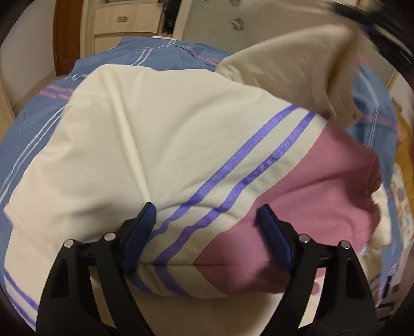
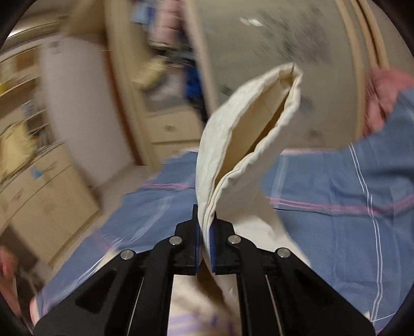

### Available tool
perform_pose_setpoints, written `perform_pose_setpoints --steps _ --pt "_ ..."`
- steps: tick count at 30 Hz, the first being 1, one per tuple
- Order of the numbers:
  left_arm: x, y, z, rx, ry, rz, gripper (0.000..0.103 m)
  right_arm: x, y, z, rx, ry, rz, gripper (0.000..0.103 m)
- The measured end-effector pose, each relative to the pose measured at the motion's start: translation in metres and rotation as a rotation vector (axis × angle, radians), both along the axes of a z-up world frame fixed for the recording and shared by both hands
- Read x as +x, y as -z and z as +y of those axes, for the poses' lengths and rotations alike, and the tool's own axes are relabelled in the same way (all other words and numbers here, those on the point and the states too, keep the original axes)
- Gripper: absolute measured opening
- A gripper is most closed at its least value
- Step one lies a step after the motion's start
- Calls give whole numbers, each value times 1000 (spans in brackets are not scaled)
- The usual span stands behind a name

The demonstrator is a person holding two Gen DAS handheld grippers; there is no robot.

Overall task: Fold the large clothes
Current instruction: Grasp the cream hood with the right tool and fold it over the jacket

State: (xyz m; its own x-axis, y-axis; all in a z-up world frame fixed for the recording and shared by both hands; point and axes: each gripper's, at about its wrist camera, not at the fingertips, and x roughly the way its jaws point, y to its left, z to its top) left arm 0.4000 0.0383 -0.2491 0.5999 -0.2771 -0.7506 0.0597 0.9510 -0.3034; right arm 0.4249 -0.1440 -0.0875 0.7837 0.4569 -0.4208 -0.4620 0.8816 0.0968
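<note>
A large cream garment (image 1: 145, 134) with purple stripes and a pink panel (image 1: 305, 186) lies on a blue striped bed sheet (image 1: 38, 121). My left gripper (image 1: 207, 212) is open, its blue-padded fingers (image 1: 141, 227) spread just above the folded edge of the garment. In the right wrist view my right gripper (image 2: 205, 219) is shut on a cream part of the garment (image 2: 245, 134), held up above the blue sheet (image 2: 336, 181). The same raised cream part shows at the upper right of the left wrist view (image 1: 297, 56). The right wrist view is motion-blurred.
Cream wardrobe and drawers (image 1: 124, 23) stand beyond the bed. In the right wrist view, cabinets and shelves (image 2: 38, 181) line the left side, and a pink cloth (image 2: 383, 88) lies at the far right on the bed.
</note>
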Motion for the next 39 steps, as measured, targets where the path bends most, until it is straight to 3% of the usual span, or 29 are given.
perform_pose_setpoints --steps 3,5,6,7,8,9,10,11,14,19,20,21,23,24,26,30,32,36,39 --pt "-42 -22 36 -219 -59 -3 77 -105 28 16 -201 -142 -54 7" --pt "-80 -37 63 -298 -137 -42 77 -153 67 25 -348 -171 -24 8" --pt "-96 -43 73 -302 -185 -60 77 -165 84 27 -407 -176 -2 9" --pt "-113 -48 85 -298 -238 -80 78 -180 106 29 -494 -164 13 16" --pt "-127 -53 94 -293 -275 -92 78 -193 125 26 -560 -134 23 43" --pt "-135 -57 100 -283 -295 -96 78 -201 134 22 -574 -120 36 56" --pt "-142 -61 104 -264 -300 -97 78 -215 141 14 -556 -111 51 72" --pt "-146 -69 104 -242 -293 -104 78 -224 142 8 -533 -110 58 78" --pt "-146 -98 88 -208 -240 -176 79 -254 135 -17 -450 -91 85 79" --pt "-104 -132 6 -29 -12 -302 83 -286 113 -58 -263 6 137 79" --pt "-89 -126 -18 54 26 -276 78 -292 112 -69 -220 31 152 79" --pt "-78 -116 -36 125 50 -247 60 -292 110 -75 -193 47 162 79" --pt "-49 -75 -59 232 82 -90 47 -297 110 -88 -128 88 186 79" --pt "-40 -54 -59 224 80 -16 39 -296 110 -99 -86 122 205 79" --pt "-27 -15 -46 167 49 72 39 -288 110 -119 2 184 243 79" --pt "-32 -9 -39 143 37 46 40 -248 97 -133 143 198 288 79" --pt "-33 -7 -33 109 30 51 40 -224 87 -125 162 171 284 79" --pt "-42 0 -19 45 25 46 40 -158 67 -80 175 100 250 76" --pt "-57 4 -24 86 22 20 41 -100 49 -41 172 23 296 72"
